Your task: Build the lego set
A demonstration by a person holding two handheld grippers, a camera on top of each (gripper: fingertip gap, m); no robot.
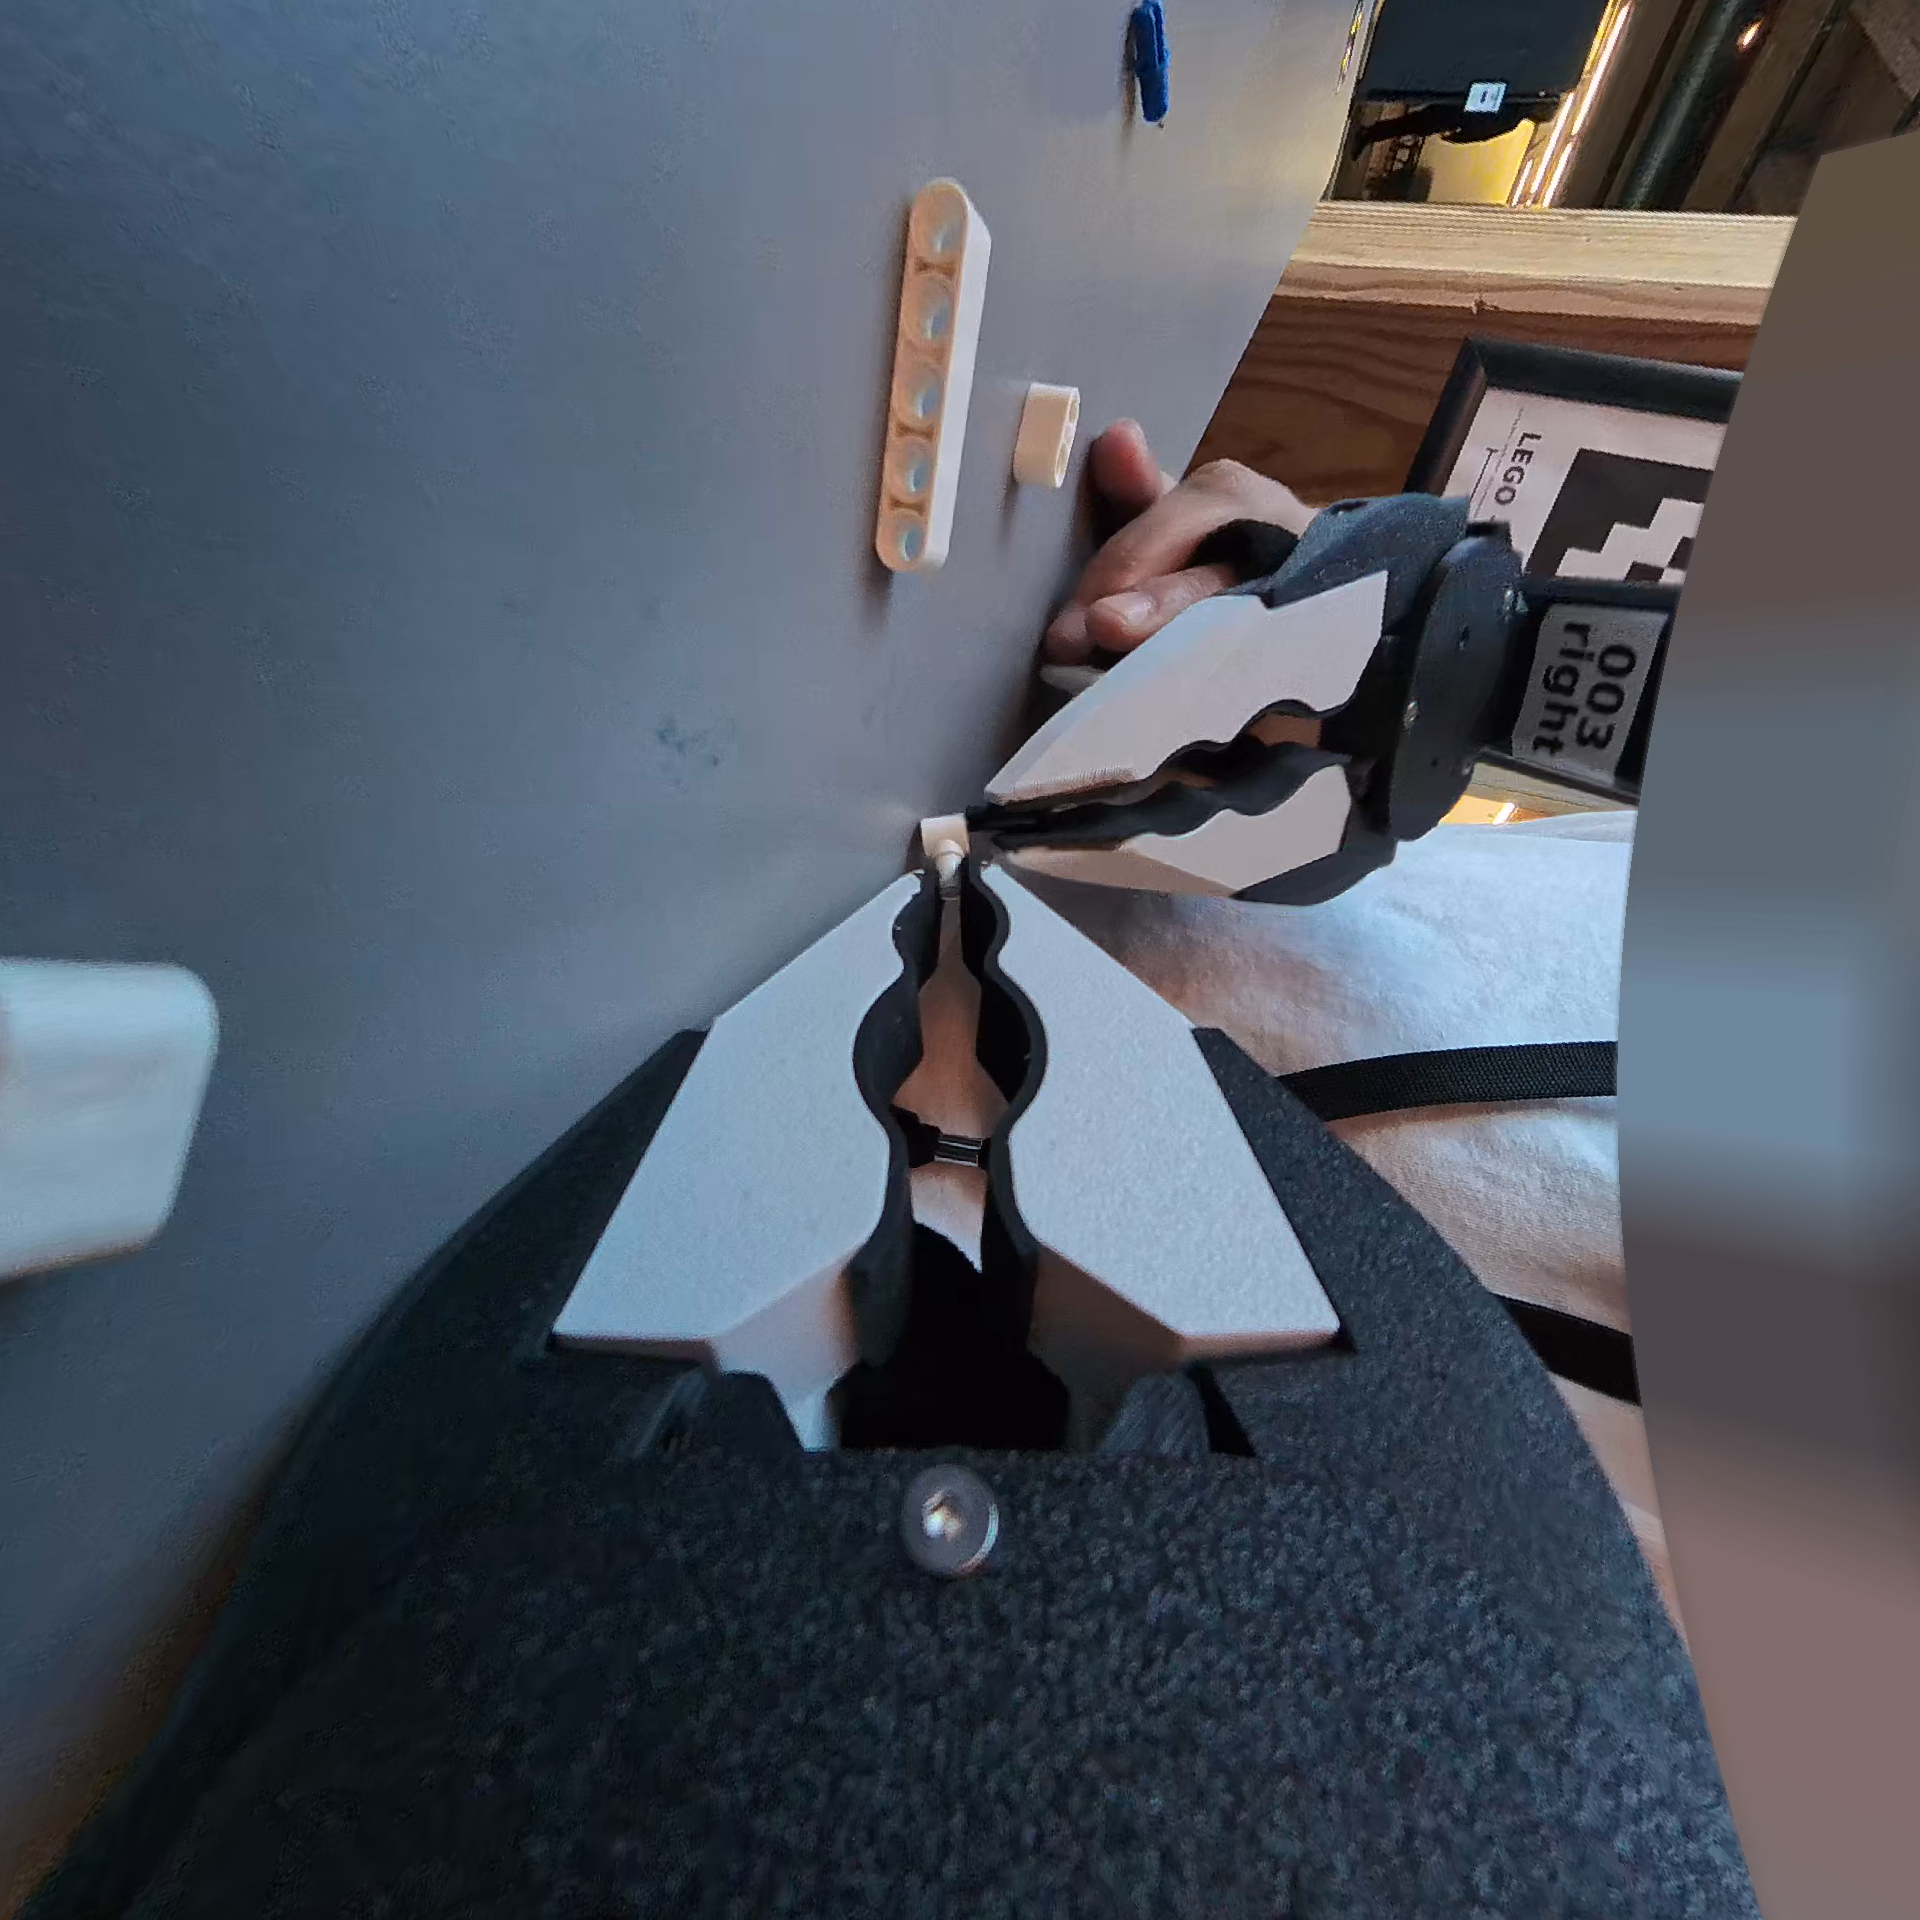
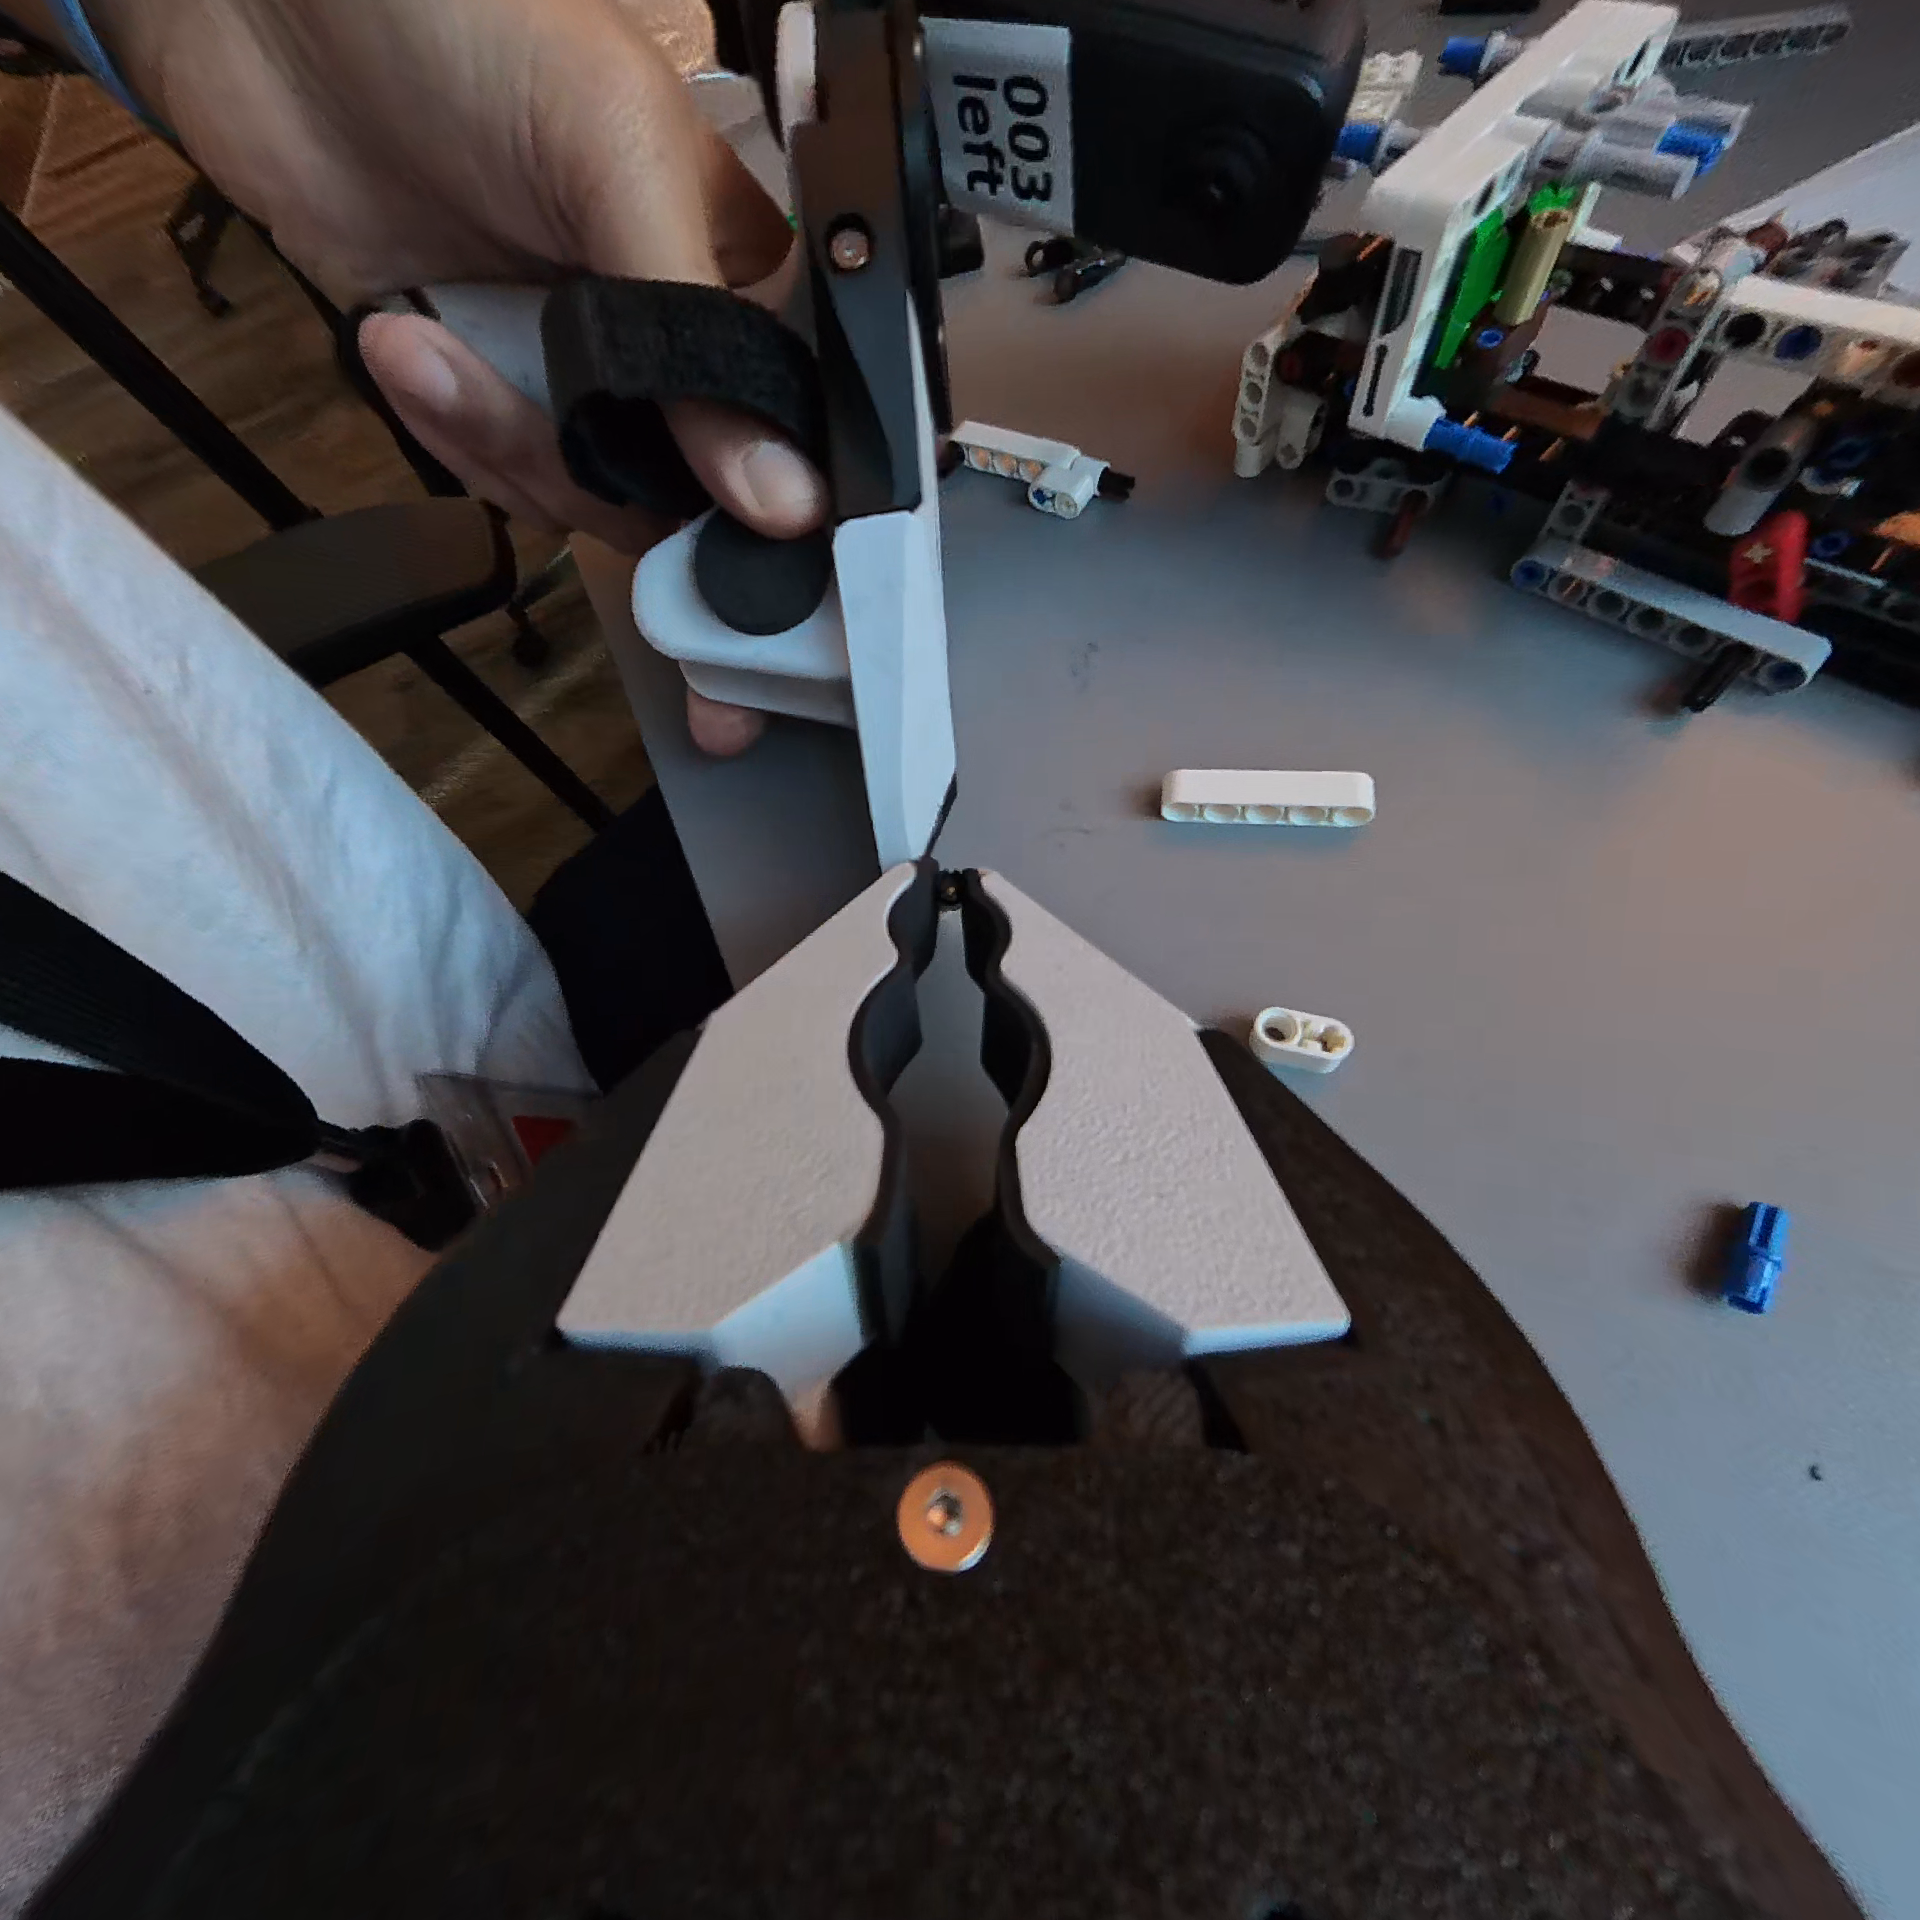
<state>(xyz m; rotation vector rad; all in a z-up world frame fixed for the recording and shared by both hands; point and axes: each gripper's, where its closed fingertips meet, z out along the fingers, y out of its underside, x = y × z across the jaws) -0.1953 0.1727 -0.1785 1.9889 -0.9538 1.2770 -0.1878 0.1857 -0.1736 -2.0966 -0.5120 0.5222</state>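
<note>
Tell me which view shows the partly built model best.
The right wrist view: the partly built model stands on the grey table at upper right, though somewhat blurred. The left wrist view does not show it at all, only loose white pieces.

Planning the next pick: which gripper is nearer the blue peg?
Right. The blue peg lies just right of the right gripper; the left gripper, tip to tip with it, reaches in from farther off.

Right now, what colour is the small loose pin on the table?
Blue pin, clearest in the right wrist view.
</note>
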